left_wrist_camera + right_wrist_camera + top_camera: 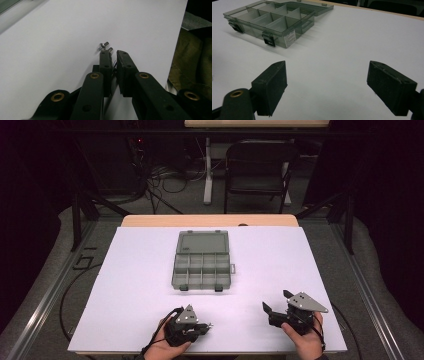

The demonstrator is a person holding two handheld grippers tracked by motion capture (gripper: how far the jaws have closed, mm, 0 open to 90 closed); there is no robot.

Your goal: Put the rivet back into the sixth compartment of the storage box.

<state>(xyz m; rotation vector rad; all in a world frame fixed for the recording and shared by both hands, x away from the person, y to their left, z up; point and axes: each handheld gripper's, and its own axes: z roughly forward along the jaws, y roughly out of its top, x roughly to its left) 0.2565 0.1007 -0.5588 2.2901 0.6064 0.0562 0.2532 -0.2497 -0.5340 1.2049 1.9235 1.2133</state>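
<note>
A smoky grey compartment box [176, 276] lies open mid-table, its lid [202, 241] flat behind it and its cells looking bare. In the right gripper view the box [279, 37] sits far left. My left gripper [210, 324] rests near the front edge with its jaws pressed to a thin slit. In the left gripper view something thin and metallic shows in that slit of my left gripper [113, 52], and two small silver screws [103, 45] lie just past its tips. My right gripper [275, 301] stands open at front right; between the jaws of my right gripper [327, 87] is bare white surface.
A white sheet [280, 265] covers the table, with a strip of wood [210, 220] showing at the back. A black folding chair [260, 165] and cables [170, 180] are on the floor beyond. Olive cloth [192, 62] hangs past the sheet's edge beside my left gripper.
</note>
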